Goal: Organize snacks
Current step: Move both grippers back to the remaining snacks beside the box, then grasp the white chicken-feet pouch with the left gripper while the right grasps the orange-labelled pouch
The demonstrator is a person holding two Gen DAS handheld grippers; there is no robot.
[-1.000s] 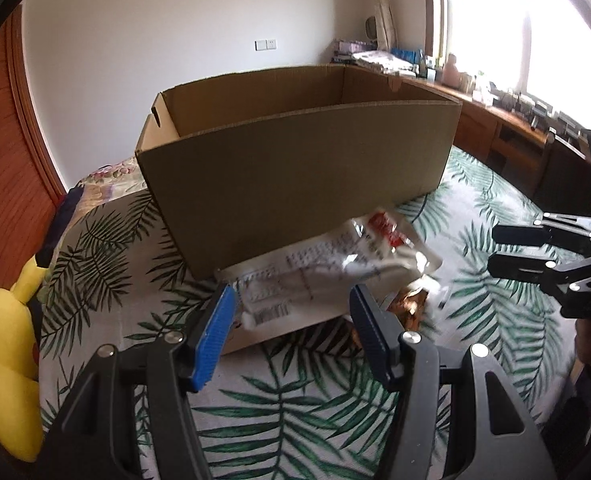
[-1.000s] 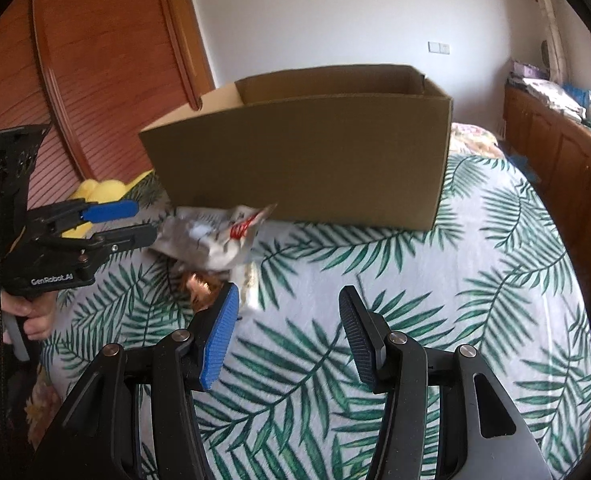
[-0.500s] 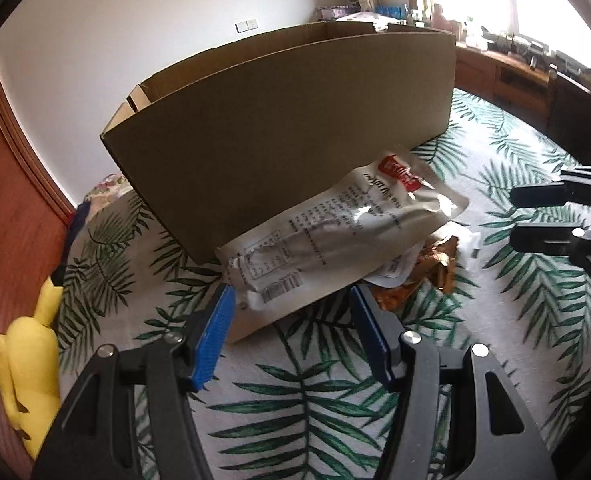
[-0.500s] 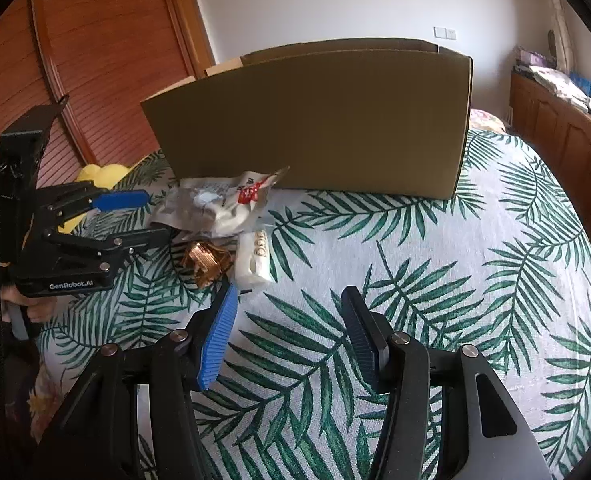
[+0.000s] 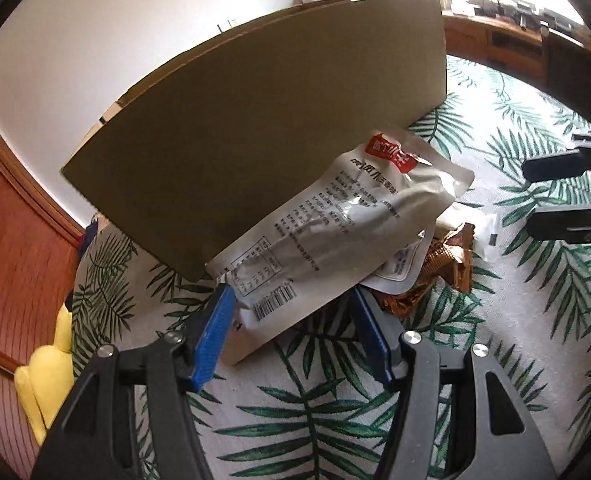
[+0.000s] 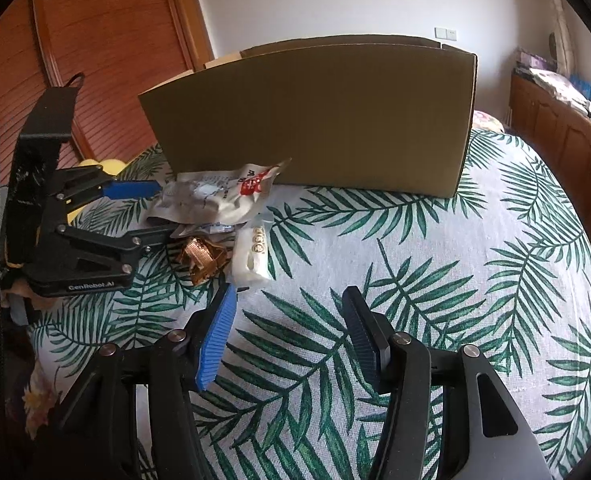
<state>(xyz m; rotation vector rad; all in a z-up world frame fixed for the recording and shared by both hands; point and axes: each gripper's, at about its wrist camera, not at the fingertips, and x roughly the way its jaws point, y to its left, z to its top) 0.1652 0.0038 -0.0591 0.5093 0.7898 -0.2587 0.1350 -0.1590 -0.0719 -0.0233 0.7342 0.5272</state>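
Observation:
A silver snack pouch (image 5: 335,232) with a red label leans against the front wall of a cardboard box (image 5: 275,120) on a palm-leaf tablecloth. My left gripper (image 5: 291,320) is open, and the pouch's near end lies between its blue pads without being pressed. Under the pouch lie a second white pouch (image 5: 399,268), a copper-foil snack (image 5: 443,264) and a small white packet (image 5: 483,228). The right wrist view shows the same pouch (image 6: 219,196), foil snack (image 6: 203,256), white packet (image 6: 255,252) and left gripper (image 6: 161,211). My right gripper (image 6: 287,328) hangs open over bare cloth, empty.
The tall box (image 6: 327,120) blocks the far side, and its inside is hidden. A yellow plush toy (image 5: 51,372) lies at the table's left edge. Red-brown wooden doors (image 6: 107,40) stand behind, and a wooden sideboard (image 6: 567,132) runs along the right. The right gripper (image 5: 551,194) shows at the left view's right edge.
My left gripper has rolled and moved down and forward, so the silver pouch's near end now lies between its pads. The right gripper has hardly moved.

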